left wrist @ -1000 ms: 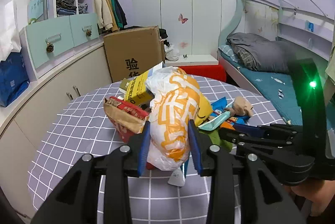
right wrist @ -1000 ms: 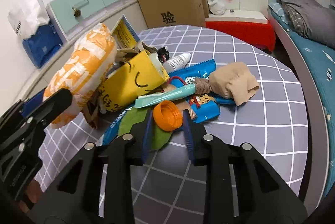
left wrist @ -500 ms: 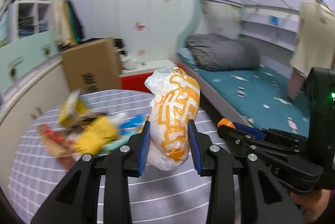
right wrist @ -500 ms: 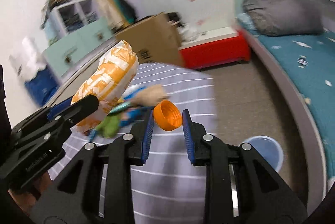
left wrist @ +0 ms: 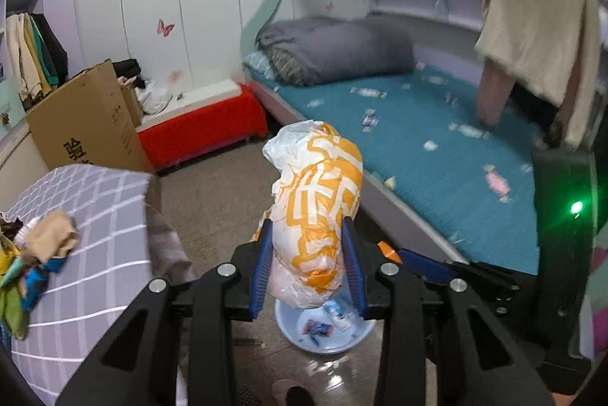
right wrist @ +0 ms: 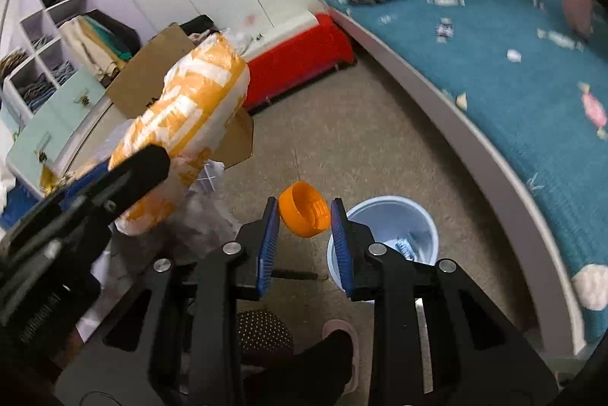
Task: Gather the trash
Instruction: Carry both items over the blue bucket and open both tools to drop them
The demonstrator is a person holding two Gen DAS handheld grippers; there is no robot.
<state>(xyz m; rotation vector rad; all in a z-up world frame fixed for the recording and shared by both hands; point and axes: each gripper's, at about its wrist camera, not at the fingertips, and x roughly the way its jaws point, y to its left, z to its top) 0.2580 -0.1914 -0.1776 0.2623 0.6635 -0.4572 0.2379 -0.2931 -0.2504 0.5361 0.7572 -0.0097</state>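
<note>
carrying two pieces of trash, we have swung both grippers off the bench point(left wrist: 95, 201) and toward the floor. a second ago the fingers worked over the pile on the checked cloth; now the pale blue bin point(right wrist: 391, 216) sits just beyond and below the fingertips in both views.

the left gripper point(left wrist: 309, 265) is clamped at a narrow setting on the orange-and-white plastic bag point(left wrist: 319, 201), which stands up between the blue pads and bulges above them. the right gripper point(right wrist: 304, 227) pinches the orange bottle cap point(right wrist: 302, 208) near the fingertips, its open side tilted toward the camera. neither grip has altered during the transfer.

we judge the carry phase nearly complete: the bin lies under the left fingers and just right of the right fingers, so release is the next step. the remaining litter point(left wrist: 30, 261) lies far left of the left fingers, on the bench, for later passes.

limits of view: the bag hides most of the bin mouth in the left view. the bin contents read only as a small wrapper and a bottle. motion blur softens the bed point(left wrist: 437, 155) and the hanging garment point(left wrist: 539, 18). a foot shows at the bottom edge, cut off.
</note>
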